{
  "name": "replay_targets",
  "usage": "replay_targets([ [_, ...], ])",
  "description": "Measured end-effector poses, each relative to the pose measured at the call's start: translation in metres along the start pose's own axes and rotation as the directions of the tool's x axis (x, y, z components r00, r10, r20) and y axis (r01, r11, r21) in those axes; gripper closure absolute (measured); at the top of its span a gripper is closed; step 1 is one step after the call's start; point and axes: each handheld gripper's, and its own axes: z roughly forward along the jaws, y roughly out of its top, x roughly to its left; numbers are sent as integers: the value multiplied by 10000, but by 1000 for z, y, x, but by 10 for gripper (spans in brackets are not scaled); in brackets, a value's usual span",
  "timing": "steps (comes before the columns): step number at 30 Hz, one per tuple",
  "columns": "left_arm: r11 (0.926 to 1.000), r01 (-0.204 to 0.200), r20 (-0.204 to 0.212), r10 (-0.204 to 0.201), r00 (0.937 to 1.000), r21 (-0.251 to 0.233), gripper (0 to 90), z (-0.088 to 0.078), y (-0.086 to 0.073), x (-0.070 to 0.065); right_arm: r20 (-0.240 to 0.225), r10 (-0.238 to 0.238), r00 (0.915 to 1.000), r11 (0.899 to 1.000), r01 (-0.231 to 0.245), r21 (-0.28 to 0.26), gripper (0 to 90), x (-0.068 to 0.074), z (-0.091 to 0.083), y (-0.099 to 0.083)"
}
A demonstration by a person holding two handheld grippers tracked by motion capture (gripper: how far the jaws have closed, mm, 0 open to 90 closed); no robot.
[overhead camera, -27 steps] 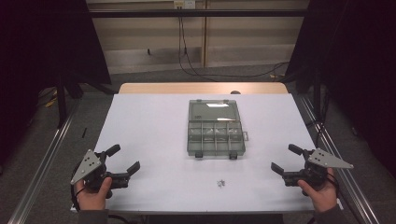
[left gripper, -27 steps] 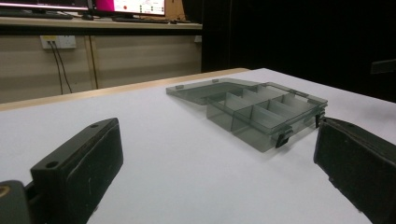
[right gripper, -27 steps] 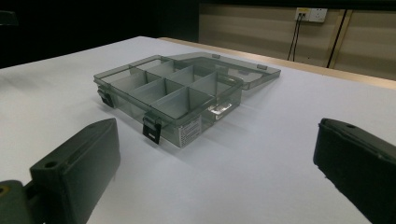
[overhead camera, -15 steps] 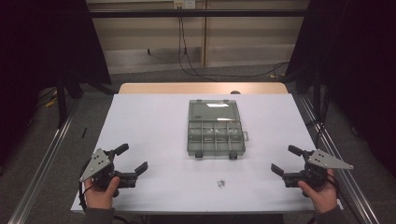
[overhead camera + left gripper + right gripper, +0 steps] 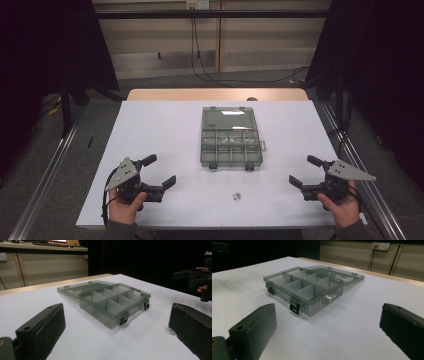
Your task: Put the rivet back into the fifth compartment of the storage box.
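lab: curtained white table (image 5: 165,130), floor rails (image 5: 45,185)

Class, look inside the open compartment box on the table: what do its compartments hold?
The compartment box lies open, lid flat behind it. Every compartment visible looks empty, with bare floors between the dividers. The small screws lie outside, on the table in front.

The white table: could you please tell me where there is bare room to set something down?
The table is bare left of the compartment box, right of it toward the right gripper, and behind its open lid. The tightest patch is in front, where small screws lie between the box and the near edge, with the left gripper beside.
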Motion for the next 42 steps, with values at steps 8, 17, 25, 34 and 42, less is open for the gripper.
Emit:
replay_targets([
  [8,9979,-144,628,104,9980,624,6,30,-1,-23,-130,-101,9999,9999,102,75,3,2,0,-1],
  [17,9969,-52,1066,-33,9943,790,7,58,0,-43,-114,-78,9999,9999,79,92,5,2,-3,-3],
  [25,9955,-327,1320,207,9910,895,7,75,2,-59,-93,-66,9999,9998,68,163,9,2,-5,-4],
  [34,9912,-432,1703,215,9852,1249,6,91,0,-75,-115,-131,9998,9997,133,193,12,2,-5,-4],
  [42,9812,-547,1822,204,9831,1852,8,103,-5,-85,-186,-132,9997,9996,137,253,20,3,-5,-4],
])
